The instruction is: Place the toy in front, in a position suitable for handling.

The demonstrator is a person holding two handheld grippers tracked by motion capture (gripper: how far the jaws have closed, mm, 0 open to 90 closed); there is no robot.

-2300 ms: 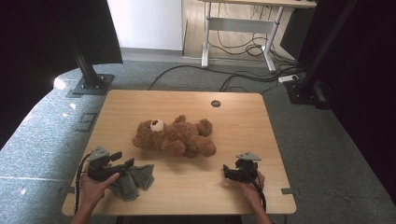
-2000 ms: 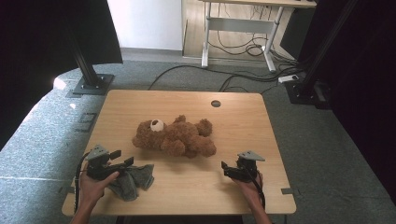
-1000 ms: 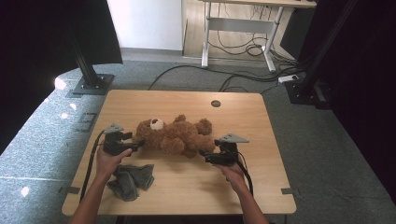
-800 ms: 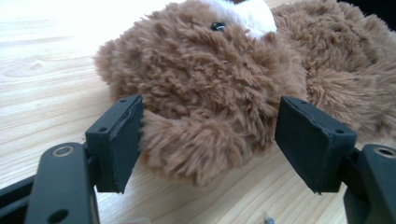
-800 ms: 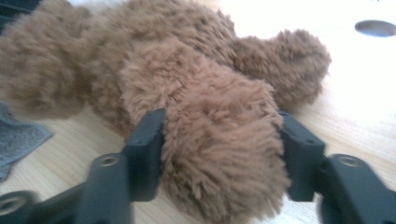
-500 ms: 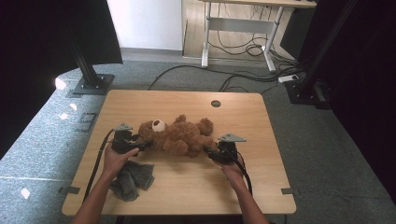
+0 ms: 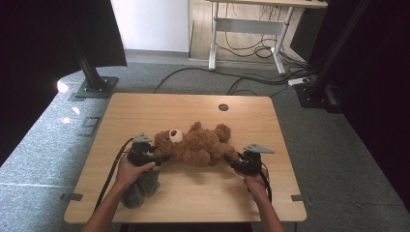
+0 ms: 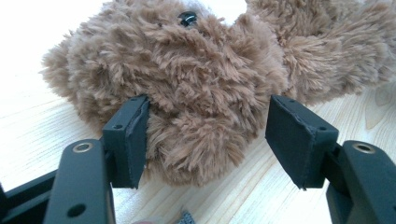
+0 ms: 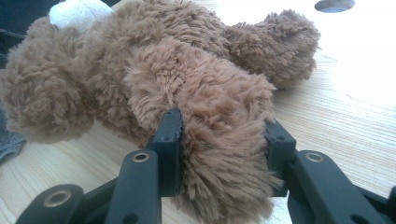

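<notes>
Teddy bear [image 7: 196, 145] is laid long-ways across the table [image 7: 193, 104], head to the left.
Its head is framed by the wide-apart left gripper [image 8: 205, 135]; a leg is squeezed by the right gripper [image 9: 222, 144].

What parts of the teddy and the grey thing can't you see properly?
- Teddy bear: its underside is hidden against the table in the high view.
- Its face: cut off by the top edge in the left gripper view.
- Grey cloth: partly covered by the person's left hand; what it is stays unclear.
</notes>
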